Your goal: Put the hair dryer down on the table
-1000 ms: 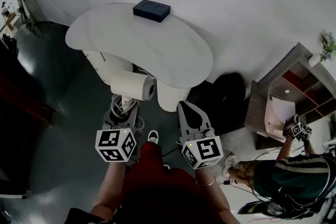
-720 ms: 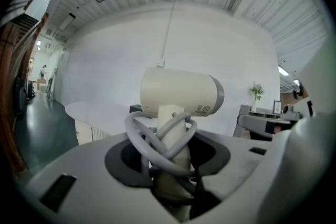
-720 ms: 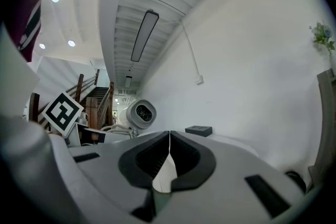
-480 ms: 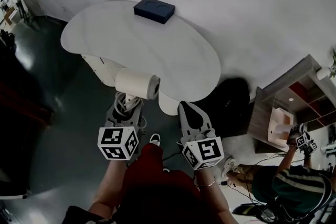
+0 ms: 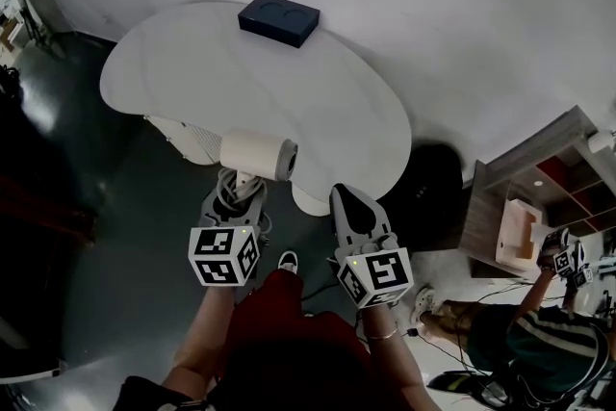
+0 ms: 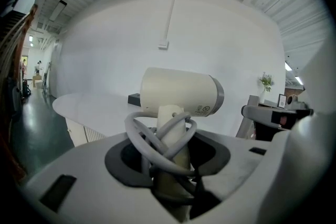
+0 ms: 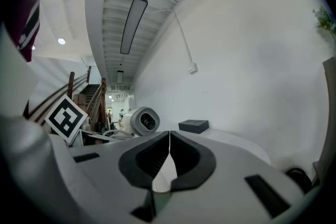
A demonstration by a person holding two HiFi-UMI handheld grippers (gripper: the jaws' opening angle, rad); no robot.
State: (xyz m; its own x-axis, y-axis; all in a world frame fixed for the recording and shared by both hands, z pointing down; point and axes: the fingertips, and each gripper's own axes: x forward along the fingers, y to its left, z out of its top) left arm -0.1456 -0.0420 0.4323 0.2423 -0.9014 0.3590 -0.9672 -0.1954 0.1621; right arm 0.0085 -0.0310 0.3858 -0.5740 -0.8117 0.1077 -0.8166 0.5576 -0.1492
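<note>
The left gripper [image 5: 235,199] clamped the cord-wrapped handle of the cream hair dryer [image 5: 258,154], held upright at the near edge of the white table [image 5: 318,101]. To its right, the right gripper [image 7: 169,150] had its jaws together, empty. A dark box [image 5: 278,18] sat at the far edge.

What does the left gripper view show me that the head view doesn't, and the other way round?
Only the left gripper view: the left gripper shut on the handle of the hair dryer, the grey cord looped round it up close, and a printed label on the barrel. Only the head view: the person's red clothing, a second person at lower right, and the whole curved outline of the white table. Both: the hair dryer, not yet set down, the white table, and the dark box on it.
</note>
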